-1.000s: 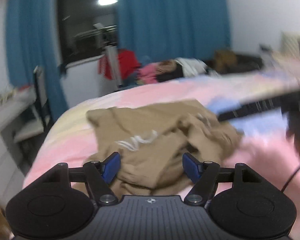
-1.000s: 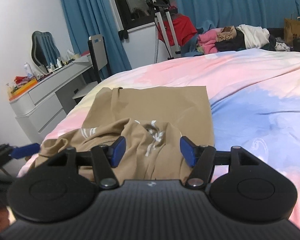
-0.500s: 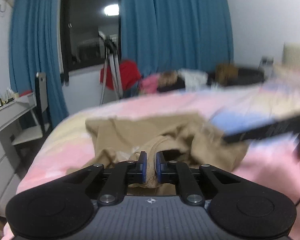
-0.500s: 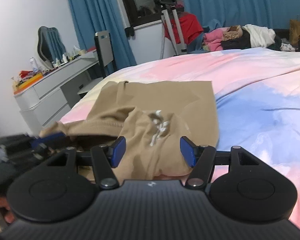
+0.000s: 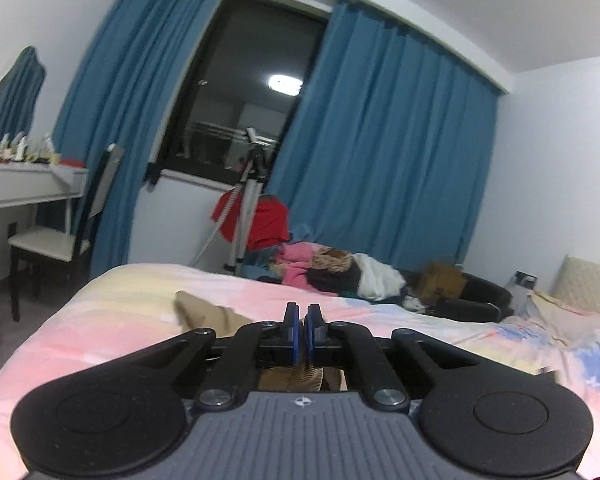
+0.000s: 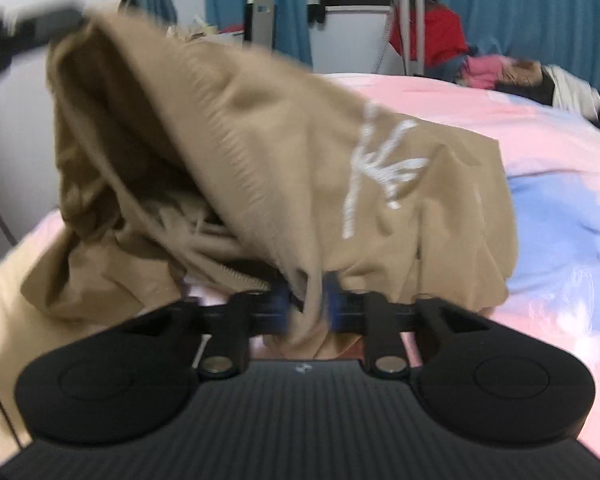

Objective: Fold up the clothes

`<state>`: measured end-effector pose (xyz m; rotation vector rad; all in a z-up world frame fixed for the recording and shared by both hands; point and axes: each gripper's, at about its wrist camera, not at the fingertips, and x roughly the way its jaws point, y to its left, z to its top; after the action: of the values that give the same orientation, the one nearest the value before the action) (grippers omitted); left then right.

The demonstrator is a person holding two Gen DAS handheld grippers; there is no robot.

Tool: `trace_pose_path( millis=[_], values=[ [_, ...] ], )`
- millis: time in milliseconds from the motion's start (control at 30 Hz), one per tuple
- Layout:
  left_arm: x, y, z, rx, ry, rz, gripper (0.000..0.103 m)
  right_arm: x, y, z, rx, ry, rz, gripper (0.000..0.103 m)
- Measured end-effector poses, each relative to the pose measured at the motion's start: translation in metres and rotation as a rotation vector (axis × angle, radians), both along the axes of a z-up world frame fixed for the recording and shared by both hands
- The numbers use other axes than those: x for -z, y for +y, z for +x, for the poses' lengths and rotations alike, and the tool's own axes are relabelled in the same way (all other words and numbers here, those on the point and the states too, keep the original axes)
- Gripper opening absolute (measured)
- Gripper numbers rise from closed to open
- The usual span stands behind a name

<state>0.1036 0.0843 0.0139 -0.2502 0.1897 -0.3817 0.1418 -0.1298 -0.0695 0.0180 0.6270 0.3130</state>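
Bed (image 6: 560, 208) with pink, blue and yellow cover, tan garment (image 6: 260, 160) partly resting on it

Both the left gripper (image 5: 302, 338) and the right gripper (image 6: 307, 307) are matte black, with blue-padded fingers (image 5: 293, 334). Each has two round side discs, silver pivot screws and a ribbed grey body bearing a small emblem.

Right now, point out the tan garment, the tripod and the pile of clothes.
tan garment (image 6: 260, 152), right wrist view, lifted middle panel.
tripod (image 5: 249, 204), left wrist view, upper legs.
pile of clothes (image 5: 332, 270), left wrist view, centre.
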Motion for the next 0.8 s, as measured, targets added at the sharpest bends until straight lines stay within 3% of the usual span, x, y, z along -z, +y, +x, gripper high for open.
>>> trace_pose_path(
  millis=[200, 367, 467, 600, 700, 767, 800],
  values=[
    [-0.003, 0.014, 0.004, -0.019, 0.044, -0.051, 0.0, -0.029, -0.047, -0.01, 0.047, -0.016, 0.07, 0.016],
    [0.0, -0.001, -0.001, 0.026, 0.048, 0.039, 0.0, -0.028, -0.089, 0.001, 0.159, 0.039, 0.094, 0.017],
    [0.002, -0.01, -0.003, 0.053, 0.05, 0.092, 0.0, -0.022, -0.095, 0.011, 0.197, 0.087, 0.128, 0.017],
    [0.005, -0.022, -0.007, 0.089, 0.053, 0.164, 0.0, -0.02, -0.079, 0.008, 0.163, 0.076, 0.08, 0.017],
    [0.029, -0.047, -0.015, 0.136, 0.051, 0.313, 0.003, -0.021, -0.074, 0.002, 0.141, 0.069, 0.105, 0.017],
    [0.047, -0.065, -0.022, 0.17, 0.048, 0.425, 0.019, -0.021, -0.076, 0.002, 0.142, 0.069, 0.13, 0.017],
    [0.056, -0.074, -0.025, 0.187, 0.047, 0.481, 0.021, -0.021, -0.078, 0.002, 0.147, 0.071, 0.142, 0.017]
  ],
)
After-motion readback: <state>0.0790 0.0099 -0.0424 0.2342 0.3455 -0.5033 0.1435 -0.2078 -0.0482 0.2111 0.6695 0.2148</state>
